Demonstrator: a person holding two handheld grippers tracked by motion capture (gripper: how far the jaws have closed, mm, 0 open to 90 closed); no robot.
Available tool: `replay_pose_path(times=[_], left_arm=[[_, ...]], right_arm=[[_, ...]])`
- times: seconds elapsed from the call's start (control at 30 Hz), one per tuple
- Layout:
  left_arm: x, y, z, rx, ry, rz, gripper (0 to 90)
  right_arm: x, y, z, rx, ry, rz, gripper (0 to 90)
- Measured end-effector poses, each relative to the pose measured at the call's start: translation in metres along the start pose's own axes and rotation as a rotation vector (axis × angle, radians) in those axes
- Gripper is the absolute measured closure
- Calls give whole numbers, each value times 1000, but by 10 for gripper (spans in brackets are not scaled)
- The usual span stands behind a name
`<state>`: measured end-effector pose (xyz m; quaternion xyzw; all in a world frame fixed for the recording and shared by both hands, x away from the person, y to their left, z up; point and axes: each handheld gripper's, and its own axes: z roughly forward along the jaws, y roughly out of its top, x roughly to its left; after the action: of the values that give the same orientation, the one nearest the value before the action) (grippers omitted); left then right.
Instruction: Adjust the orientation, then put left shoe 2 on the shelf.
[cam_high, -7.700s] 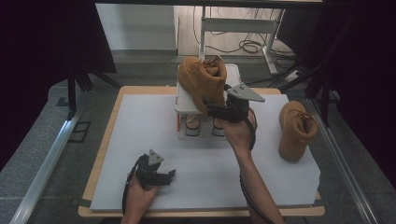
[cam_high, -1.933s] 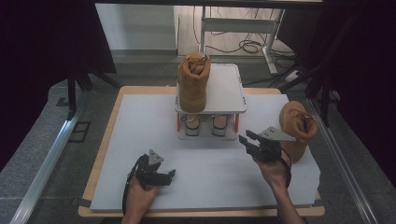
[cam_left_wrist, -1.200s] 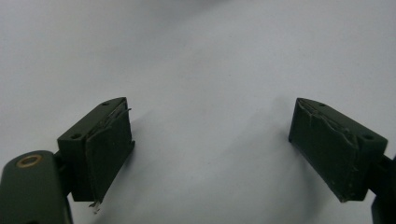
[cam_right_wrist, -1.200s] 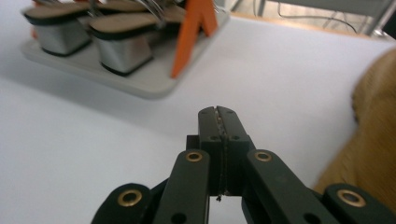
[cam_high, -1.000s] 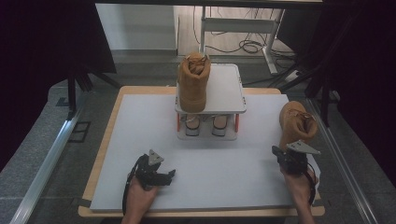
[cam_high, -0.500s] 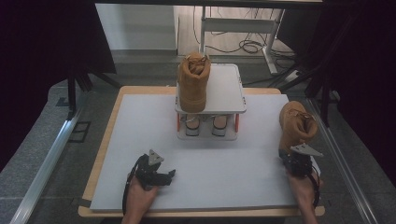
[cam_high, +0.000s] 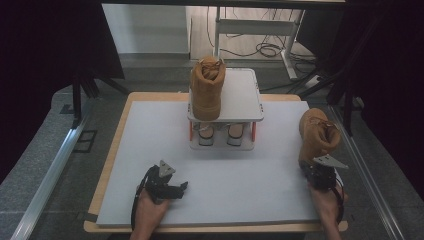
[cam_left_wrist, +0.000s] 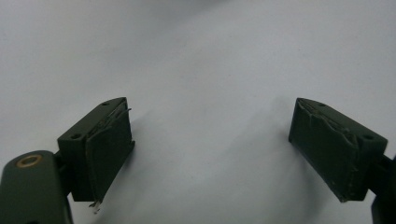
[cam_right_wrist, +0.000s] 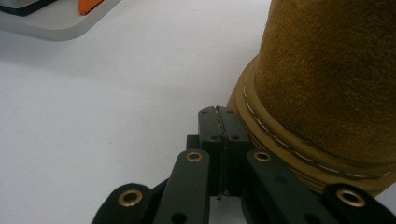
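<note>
A tan suede boot (cam_high: 206, 87) stands upright on the left side of the white rack's top shelf (cam_high: 242, 97). A second tan boot (cam_high: 317, 132) stands on the white table mat at the right. My right gripper (cam_high: 320, 170) lies just in front of that boot's near end. In the right gripper view, my right gripper (cam_right_wrist: 218, 116) has its jaws pressed together with nothing between them, right beside the boot's sole edge (cam_right_wrist: 327, 93). My left gripper (cam_high: 172, 187) rests at the front left. In the left gripper view, my left gripper (cam_left_wrist: 210, 149) stands wide open over the bare mat.
The rack's lower shelf holds a pair of light shoes (cam_high: 217, 135) between orange posts. The white mat (cam_high: 150, 140) lies on a wooden board with dark floor and metal rails around it. A corner of the rack's base (cam_right_wrist: 56, 21) is seen in the right gripper view.
The right gripper has left the boot on the rack, crossed to the right and drawn back a little to the second boot's near end. The left gripper has stayed put.
</note>
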<state>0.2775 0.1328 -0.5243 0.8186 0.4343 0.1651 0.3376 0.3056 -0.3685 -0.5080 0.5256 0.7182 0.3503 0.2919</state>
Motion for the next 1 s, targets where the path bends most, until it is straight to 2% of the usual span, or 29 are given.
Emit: replay_pose_path(times=[0.27,0.67,0.9,1.0], left_arm=[[0,0,0,0,0,0,132],[0,0,0,0,1,1,132],[0,0,0,0,0,0,132],[0,0,0,0,0,0,132]], right_arm=[[-6,-3,-5,1,-5,7,899],[-23,-13,-18,2,-25,38,899],[-22,-14,-19,5,-33,34,897],[-25,-16,-23,-8,-23,52,897]])
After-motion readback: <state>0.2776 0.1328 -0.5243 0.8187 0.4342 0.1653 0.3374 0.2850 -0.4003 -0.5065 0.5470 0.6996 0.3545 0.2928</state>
